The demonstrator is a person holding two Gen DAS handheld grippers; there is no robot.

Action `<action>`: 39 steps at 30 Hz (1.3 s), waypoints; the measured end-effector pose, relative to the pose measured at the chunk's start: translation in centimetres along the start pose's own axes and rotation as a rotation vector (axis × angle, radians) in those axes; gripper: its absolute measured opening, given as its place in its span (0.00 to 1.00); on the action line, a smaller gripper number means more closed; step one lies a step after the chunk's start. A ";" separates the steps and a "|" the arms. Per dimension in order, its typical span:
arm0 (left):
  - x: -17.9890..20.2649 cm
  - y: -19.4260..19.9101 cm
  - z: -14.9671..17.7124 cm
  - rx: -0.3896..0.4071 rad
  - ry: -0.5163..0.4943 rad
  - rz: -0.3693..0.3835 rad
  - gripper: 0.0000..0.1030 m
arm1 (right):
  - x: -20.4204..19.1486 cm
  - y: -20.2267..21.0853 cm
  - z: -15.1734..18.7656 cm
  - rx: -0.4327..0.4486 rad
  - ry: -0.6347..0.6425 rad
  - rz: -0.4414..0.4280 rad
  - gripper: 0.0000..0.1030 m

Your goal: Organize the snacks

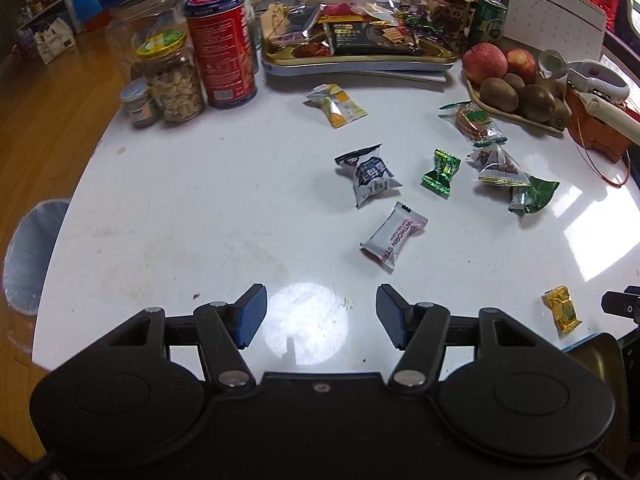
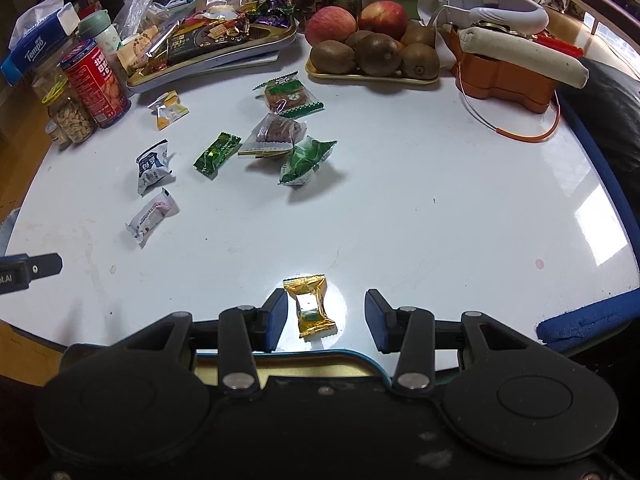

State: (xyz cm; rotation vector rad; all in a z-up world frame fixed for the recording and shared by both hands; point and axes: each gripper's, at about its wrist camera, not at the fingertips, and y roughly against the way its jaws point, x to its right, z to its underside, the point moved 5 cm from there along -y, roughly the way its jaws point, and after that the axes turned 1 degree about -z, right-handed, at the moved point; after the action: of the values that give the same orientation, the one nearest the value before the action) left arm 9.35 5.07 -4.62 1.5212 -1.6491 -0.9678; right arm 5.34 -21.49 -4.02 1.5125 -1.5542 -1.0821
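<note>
The right gripper has its fingers wide apart around the gold candy, which lies near the front edge of the white table, closer to the left pad. The left gripper is also wide and holds nothing. I think this candy is light, and its foil wrapper is slippery and crinkly. Better to pinch the thick middle, not the twisted ends.

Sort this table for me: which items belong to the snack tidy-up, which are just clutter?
Job: gold candy between the open right gripper; white packet; dark-blue packet; green candy; yellow packet; snack tray.
Clutter: fruit plate; red tin; nut jar; calendar.
</note>
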 end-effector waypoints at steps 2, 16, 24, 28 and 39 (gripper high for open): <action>0.5 -0.6 -1.2 0.011 -0.066 0.031 0.62 | 0.2 -0.5 -0.3 -0.014 0.008 0.013 0.45; 2.6 -3.7 -2.9 0.023 -0.334 0.139 0.62 | 1.1 -3.3 -1.0 -0.082 0.014 0.038 0.45; 3.5 -5.8 -3.7 0.050 -0.433 0.113 0.63 | 1.2 -4.5 -0.8 -0.101 0.072 0.096 0.45; 3.9 -6.8 -3.7 0.062 -0.474 0.047 0.62 | 1.1 -4.7 -0.9 -0.100 0.078 0.097 0.45; 4.4 -6.6 -2.9 0.052 -0.553 0.289 0.62 | 0.4 -5.5 -1.2 -0.109 0.107 0.083 0.45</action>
State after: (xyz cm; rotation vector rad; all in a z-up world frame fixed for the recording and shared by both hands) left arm 14.74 0.19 -8.91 1.0505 -2.2168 -1.2595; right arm 8.68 -21.79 -8.54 1.3976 -1.4483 -1.0057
